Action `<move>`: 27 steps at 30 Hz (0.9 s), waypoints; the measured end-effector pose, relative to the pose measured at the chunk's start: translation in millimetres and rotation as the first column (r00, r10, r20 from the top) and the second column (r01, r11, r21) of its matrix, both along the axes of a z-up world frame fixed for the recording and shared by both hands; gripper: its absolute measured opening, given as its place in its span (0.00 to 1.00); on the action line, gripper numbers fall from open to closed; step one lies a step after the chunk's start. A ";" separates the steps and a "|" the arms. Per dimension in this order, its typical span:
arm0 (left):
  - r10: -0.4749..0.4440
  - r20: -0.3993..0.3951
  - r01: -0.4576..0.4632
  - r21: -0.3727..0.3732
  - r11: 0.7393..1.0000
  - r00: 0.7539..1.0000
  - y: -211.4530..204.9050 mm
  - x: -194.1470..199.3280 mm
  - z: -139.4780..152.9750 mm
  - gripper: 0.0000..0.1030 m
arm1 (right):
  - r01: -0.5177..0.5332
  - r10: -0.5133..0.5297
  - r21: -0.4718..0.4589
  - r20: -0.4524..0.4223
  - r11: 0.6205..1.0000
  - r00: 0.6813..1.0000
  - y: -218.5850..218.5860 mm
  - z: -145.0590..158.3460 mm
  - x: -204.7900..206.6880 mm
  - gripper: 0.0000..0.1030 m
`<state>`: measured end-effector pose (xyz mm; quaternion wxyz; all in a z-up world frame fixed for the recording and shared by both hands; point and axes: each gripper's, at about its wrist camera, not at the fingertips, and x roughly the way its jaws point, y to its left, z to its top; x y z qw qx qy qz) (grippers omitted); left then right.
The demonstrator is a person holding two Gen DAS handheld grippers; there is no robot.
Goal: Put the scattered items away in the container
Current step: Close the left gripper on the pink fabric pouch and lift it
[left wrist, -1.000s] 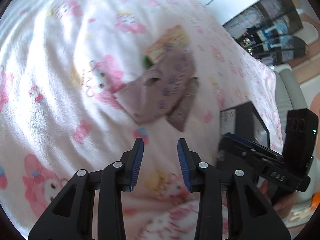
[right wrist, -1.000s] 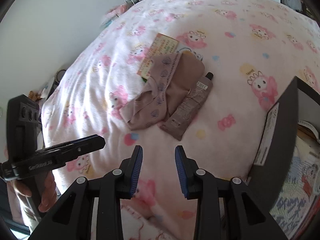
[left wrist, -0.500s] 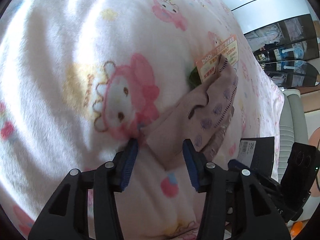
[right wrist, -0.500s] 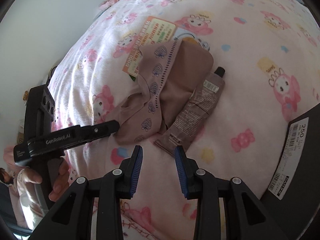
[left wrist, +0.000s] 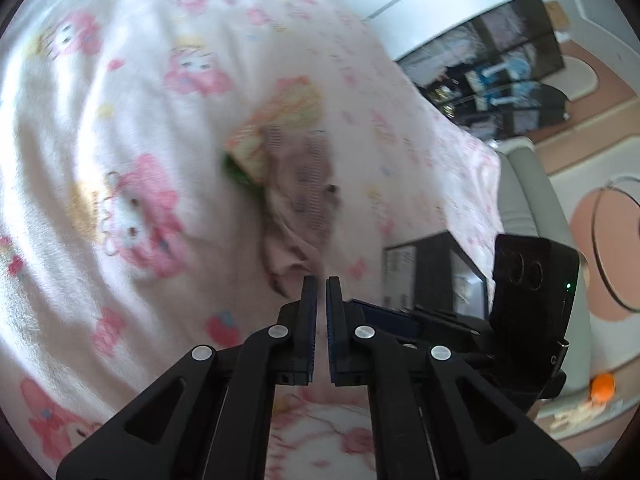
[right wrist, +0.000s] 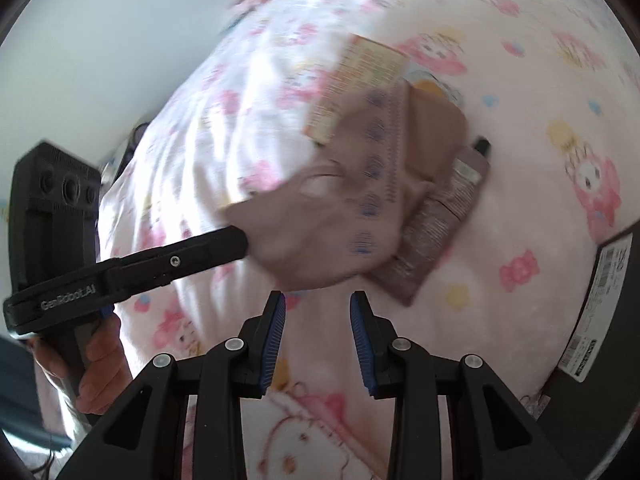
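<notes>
Both tongs are built of matte black plastic with triangular cut-outs and round silver screws. Ribbed blue pads line the right tongs [right wrist: 318, 312] and the left tongs [left wrist: 321, 290]. White lettering is printed along the left unit's arm. A bare-skinned hand [right wrist: 102, 364] is seen around its grey handle.

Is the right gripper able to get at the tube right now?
Probably yes. The right gripper is open and empty, and the tube's lower end lies bare on the blanket just ahead. Only the cloth, pinched by the left gripper, overlaps its left edge.
</notes>
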<state>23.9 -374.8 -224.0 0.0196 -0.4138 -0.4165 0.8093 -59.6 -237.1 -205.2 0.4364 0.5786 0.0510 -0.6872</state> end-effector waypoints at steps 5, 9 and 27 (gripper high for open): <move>-0.078 -0.013 0.077 -0.074 0.994 0.997 30.5 -14.0 29.5 0.02 | -0.039 0.036 -0.032 -0.078 0.999 0.996 5.0 22.2 17.7 0.47; -0.080 0.003 0.080 -0.132 0.988 0.997 45.2 -15.8 40.6 0.02 | -0.032 0.030 -0.015 -0.083 0.999 0.996 15.9 21.9 18.4 0.48; 0.080 0.214 -0.086 0.018 0.996 0.974 -22.8 -18.9 -74.1 0.03 | 0.060 -0.060 0.026 -0.001 0.998 0.998 29.0 -10.5 -9.0 0.48</move>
